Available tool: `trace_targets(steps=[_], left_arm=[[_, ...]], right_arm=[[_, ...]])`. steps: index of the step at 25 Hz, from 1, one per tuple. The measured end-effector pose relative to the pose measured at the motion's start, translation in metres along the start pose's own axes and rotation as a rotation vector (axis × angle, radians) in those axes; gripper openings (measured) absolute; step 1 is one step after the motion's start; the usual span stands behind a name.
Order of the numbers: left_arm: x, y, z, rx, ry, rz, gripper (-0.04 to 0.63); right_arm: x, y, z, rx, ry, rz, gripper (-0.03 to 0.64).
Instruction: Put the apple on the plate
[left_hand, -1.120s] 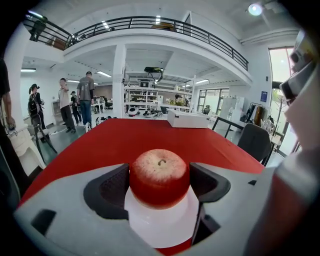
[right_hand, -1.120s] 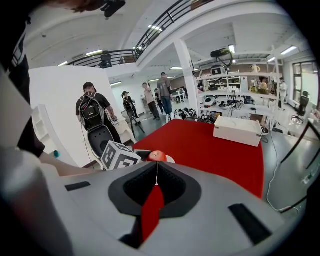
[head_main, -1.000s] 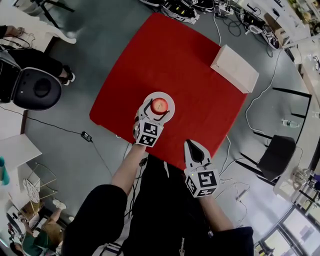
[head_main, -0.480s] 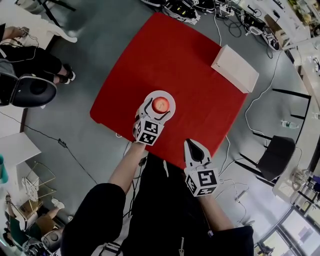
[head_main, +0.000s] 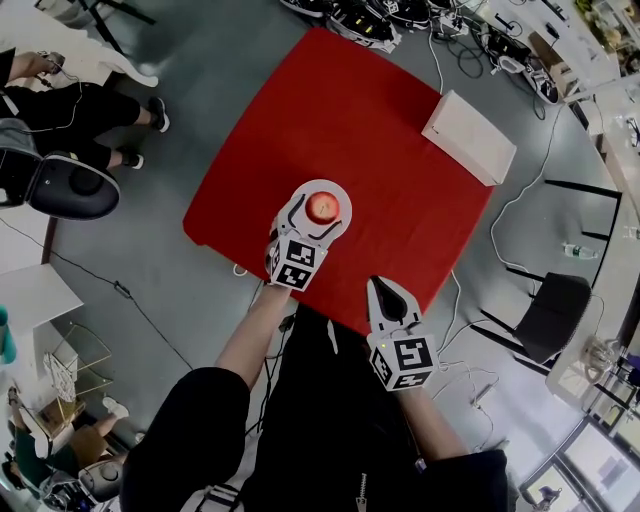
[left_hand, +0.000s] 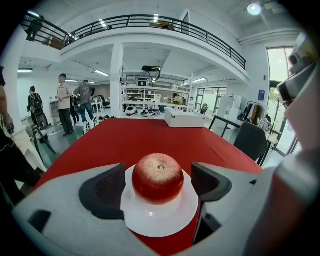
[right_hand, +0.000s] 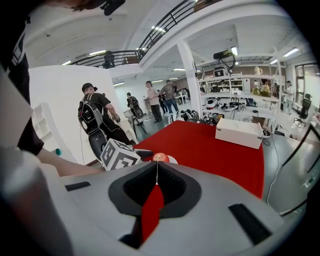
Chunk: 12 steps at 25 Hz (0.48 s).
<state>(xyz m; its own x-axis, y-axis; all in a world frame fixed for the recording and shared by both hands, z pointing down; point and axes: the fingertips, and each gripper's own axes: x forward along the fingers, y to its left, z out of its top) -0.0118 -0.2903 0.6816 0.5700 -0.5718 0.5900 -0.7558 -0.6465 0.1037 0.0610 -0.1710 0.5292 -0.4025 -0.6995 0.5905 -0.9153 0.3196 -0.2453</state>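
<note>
The red surface (head_main: 350, 120) carried a white box (head_main: 468, 135) close to its right corner. The left tool (head_main: 313, 222) reached in over the near edge, its jaws spread wide after just opening. The right tool (head_main: 384, 290) hung over the same edge further right, jaws pressed together on nothing. A white plate (head_main: 341, 197) sat just inside the near edge, toward the left corner. The apple (head_main: 321, 208) stood stem-up in the plate's middle, between the left tool's two pads and clear of both.
</note>
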Motion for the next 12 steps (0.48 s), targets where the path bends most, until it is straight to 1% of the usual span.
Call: trace_targets(steps=[3,10,11,12], left_arm=[[-0.009,-0.007,0.002,-0.009,0.002,-0.003,0.396],[-0.032,-0.021,0.006,-0.012,-0.025,0.019,0.39],[-0.037,-0.022,0.008,-0.013,-0.031,0.023,0.376],[-0.043,-0.024,0.009,-0.012,-0.035,0.028,0.34]], right_arm=[[-0.003,0.001,0.003,-0.003,-0.011,0.012,0.012],[-0.01,0.007,0.005,-0.03,-0.034,0.053,0.012],[-0.012,0.008,0.006,-0.034,-0.038,0.057,0.012],[-0.014,0.01,0.006,-0.039,-0.041,0.062,0.012]])
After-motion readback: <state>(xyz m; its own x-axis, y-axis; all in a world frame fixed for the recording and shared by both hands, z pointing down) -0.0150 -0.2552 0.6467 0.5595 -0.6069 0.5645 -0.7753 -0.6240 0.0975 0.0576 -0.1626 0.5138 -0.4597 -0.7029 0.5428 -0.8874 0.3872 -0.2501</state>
